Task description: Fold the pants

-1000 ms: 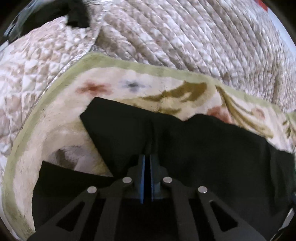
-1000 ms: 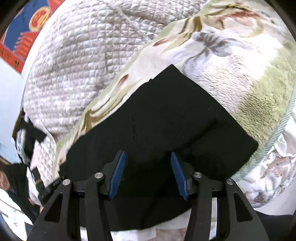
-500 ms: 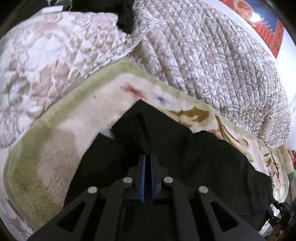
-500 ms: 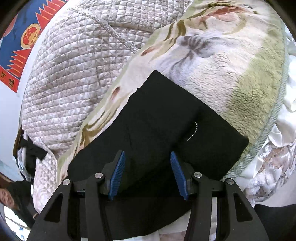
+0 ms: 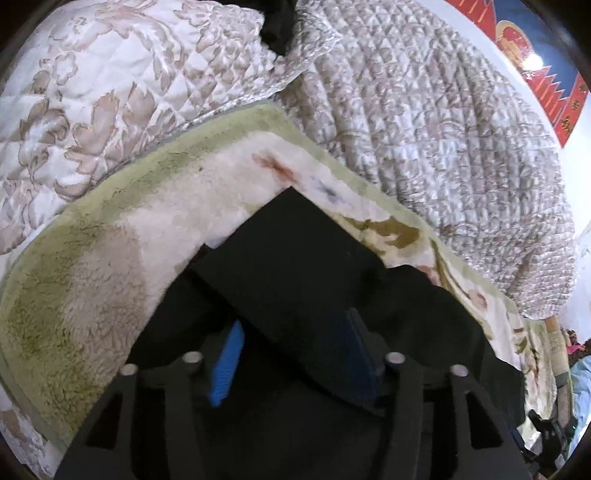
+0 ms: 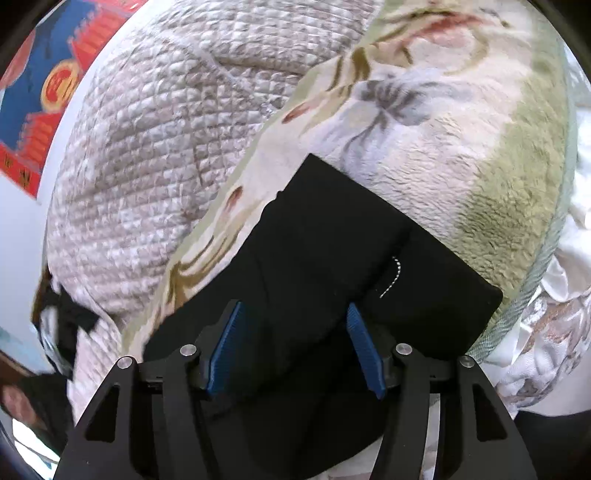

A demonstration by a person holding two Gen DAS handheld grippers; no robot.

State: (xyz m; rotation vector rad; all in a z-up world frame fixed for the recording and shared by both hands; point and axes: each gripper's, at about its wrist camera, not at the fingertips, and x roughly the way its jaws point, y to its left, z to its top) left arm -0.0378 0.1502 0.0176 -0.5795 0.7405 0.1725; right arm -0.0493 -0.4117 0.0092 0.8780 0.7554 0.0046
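The black pants (image 5: 295,258) lie on a fluffy cream and green floral blanket (image 5: 92,266). In the left wrist view a folded layer of the pants lies between and over my open left gripper (image 5: 291,354), partly hiding its right finger. In the right wrist view the pants (image 6: 332,251) are folded, with a short line of white stitching showing. My right gripper (image 6: 295,343) is open just above the fabric, holding nothing.
A quilted beige bedspread (image 5: 443,129) covers the bed behind the blanket (image 6: 480,147). A red and blue wall poster (image 6: 37,92) is at the far edge. A black item (image 5: 277,22) lies on the quilt.
My left gripper has opened and let go of the pants fold, which now lies laid over. The right gripper stayed open and shifted slightly.
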